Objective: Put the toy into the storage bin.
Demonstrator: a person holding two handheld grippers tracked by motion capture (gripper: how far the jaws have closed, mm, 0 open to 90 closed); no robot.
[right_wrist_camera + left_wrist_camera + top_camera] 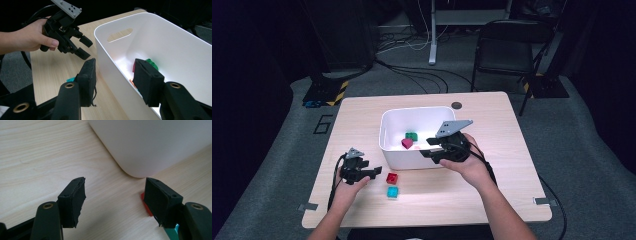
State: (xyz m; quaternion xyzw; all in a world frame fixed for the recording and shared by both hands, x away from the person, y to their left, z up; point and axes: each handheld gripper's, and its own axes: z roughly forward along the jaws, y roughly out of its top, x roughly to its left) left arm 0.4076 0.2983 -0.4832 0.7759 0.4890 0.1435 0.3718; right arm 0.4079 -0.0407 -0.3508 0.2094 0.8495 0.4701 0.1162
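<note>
Red block (392, 178) | beside teal block (392, 192), near white bin (388, 150) | left gripper (374, 172) open, empty | right gripper (426, 148) open, straddling bin wall

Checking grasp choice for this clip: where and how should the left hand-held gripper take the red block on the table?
Grip the red block across its flat side faces, coming from its left, where the open left hand-held gripper sits. The white bin stands close behind and the teal block lies just in front, so approaching along that gap looks safest.

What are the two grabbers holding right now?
Nothing. The left gripper has open, empty jaws beside the red block. The right gripper has open jaws straddling the white bin's front wall, not squeezing it.
</note>
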